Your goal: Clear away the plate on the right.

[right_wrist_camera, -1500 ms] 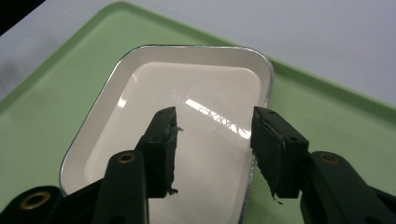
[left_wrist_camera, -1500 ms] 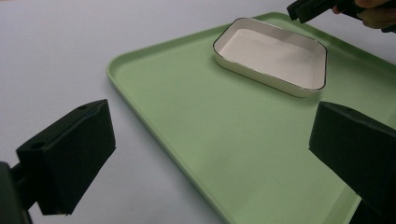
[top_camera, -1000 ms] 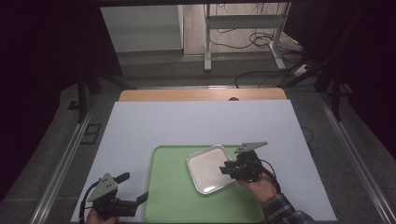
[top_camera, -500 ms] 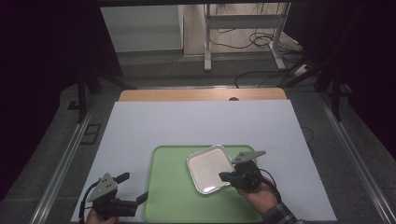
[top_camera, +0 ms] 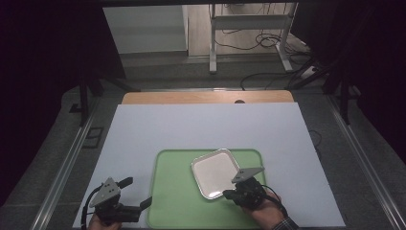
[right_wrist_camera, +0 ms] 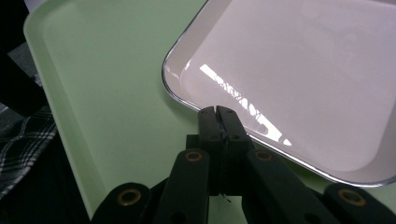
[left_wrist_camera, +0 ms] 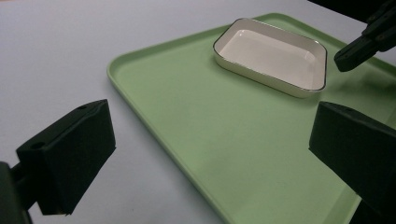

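A white rectangular dish (top_camera: 215,171) (left_wrist_camera: 273,51) (right_wrist_camera: 303,70) lies empty on the right half of a green tray (top_camera: 172,191) (left_wrist_camera: 187,126) (right_wrist_camera: 107,84). My right gripper (top_camera: 227,194) (right_wrist_camera: 217,112) is shut, jaws pressed together with nothing between them. Its tips sit at the dish's near rim, close to the near-left corner. From the left gripper view, the right gripper (left_wrist_camera: 357,44) hovers just beside the dish's corner. My left gripper (top_camera: 137,191) (left_wrist_camera: 210,158) stands wide open and empty at the tray's near left corner, one jaw over the white sheet and the other over the tray.
The tray rests on a white sheet (top_camera: 201,129) covering the table, with a wooden strip (top_camera: 206,97) along the far edge. Metal rails (top_camera: 72,158) run down both sides. Cables and a frame's legs stand on the floor beyond. A plaid sleeve (right_wrist_camera: 23,140) shows at the left.
My right gripper has drawn back from the dish's right edge toward the near side of the tray, now at the dish's near rim. The dish and the left gripper have barely moved.
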`<state>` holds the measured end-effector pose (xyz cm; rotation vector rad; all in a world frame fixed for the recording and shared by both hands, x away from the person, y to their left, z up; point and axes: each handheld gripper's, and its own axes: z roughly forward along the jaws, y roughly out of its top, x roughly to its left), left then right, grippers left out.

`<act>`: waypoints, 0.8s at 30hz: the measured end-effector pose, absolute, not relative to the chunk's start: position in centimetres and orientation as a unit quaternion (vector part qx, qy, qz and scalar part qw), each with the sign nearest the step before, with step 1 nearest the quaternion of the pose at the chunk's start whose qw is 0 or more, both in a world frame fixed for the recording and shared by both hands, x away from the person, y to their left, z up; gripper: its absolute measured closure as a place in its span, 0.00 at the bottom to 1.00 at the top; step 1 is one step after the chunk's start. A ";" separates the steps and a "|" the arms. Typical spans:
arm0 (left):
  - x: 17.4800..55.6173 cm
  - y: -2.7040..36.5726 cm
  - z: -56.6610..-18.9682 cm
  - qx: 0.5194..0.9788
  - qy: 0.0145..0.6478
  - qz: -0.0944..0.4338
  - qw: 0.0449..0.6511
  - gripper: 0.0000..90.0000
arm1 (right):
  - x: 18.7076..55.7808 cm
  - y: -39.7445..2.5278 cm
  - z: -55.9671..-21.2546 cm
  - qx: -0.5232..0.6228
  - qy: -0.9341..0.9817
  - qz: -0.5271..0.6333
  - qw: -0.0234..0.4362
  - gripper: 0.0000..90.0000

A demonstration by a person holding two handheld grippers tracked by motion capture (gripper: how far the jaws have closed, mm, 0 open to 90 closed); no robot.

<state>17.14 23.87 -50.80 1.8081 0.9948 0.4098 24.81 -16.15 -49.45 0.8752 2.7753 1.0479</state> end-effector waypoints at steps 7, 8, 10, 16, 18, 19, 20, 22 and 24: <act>17.2 23.9 -50.8 0.747 0.410 0.169 0.495 0.00 | 25.0 -15.4 -50.4 0.278 0.908 0.314 0.022 1.00; 17.2 23.9 -50.8 0.747 0.410 0.169 0.495 0.00 | 25.0 -15.4 -50.4 0.278 0.908 0.314 0.022 1.00; 17.2 23.9 -50.8 0.747 0.410 0.169 0.495 0.00 | 25.1 -15.0 -50.6 0.271 0.909 0.316 0.021 1.00; 17.2 23.8 -50.8 0.748 0.410 0.169 0.495 0.00 | 25.2 -13.9 -50.8 0.264 0.912 0.314 0.023 1.00; 17.2 23.9 -50.8 0.747 0.410 0.169 0.495 0.00 | 25.2 -13.6 -50.8 0.261 0.913 0.314 0.025 1.00; 17.2 23.9 -50.8 0.747 0.410 0.169 0.495 0.00 | 25.3 -13.5 -50.8 0.259 0.913 0.315 0.025 1.00; 17.2 23.9 -50.8 0.748 0.410 0.169 0.495 0.00 | 25.3 -13.4 -50.9 0.259 0.913 0.315 0.026 1.00; 17.2 23.8 -50.8 0.748 0.410 0.168 0.495 0.00 | 25.3 -13.3 -50.9 0.257 0.913 0.315 0.025 1.00; 17.2 23.8 -50.8 0.748 0.409 0.169 0.495 0.00 | 25.4 -12.9 -50.9 0.257 0.913 0.317 0.026 1.00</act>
